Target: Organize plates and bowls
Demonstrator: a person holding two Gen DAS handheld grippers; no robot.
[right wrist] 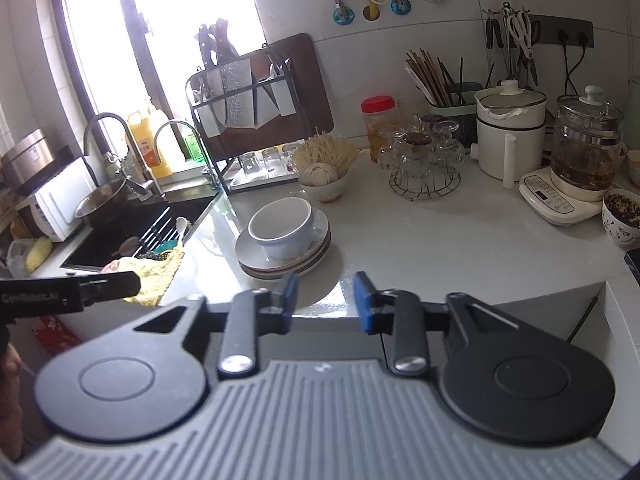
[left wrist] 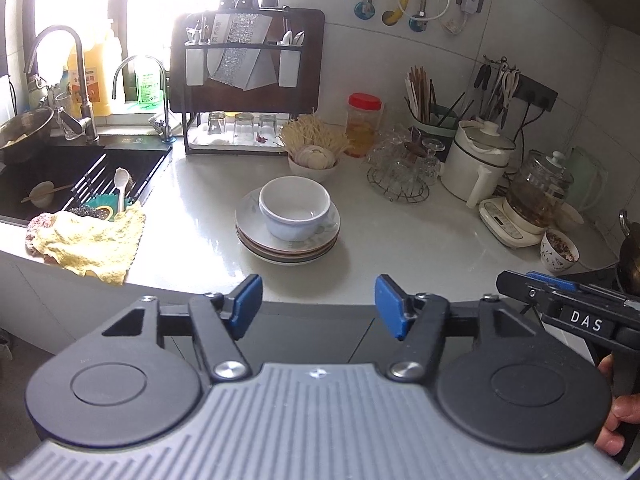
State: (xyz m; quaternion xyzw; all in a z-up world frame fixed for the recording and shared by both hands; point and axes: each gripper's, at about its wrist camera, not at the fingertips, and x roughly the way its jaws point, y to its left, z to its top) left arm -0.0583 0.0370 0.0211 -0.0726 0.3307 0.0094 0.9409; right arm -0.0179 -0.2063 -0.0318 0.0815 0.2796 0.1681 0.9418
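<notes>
white ceramic bowl (left wrist: 295,211), pale plates with brown-edged rims (left wrist: 288,246), yellow knitted cloth (left wrist: 94,240), red-lidded amber jar (left wrist: 363,124), blue-padded black tongs (left wrist: 319,306)

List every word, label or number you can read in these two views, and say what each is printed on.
"DAS": white letters on the right gripper's black body, seen from the left wrist view.
"GeniRobot.AI", blurred and uncertain: on the left gripper's body, in the right wrist view.
Orange bottle label: too blurred to read.
Green bottle label: too blurred.
Kettle base panel: too small.
</notes>
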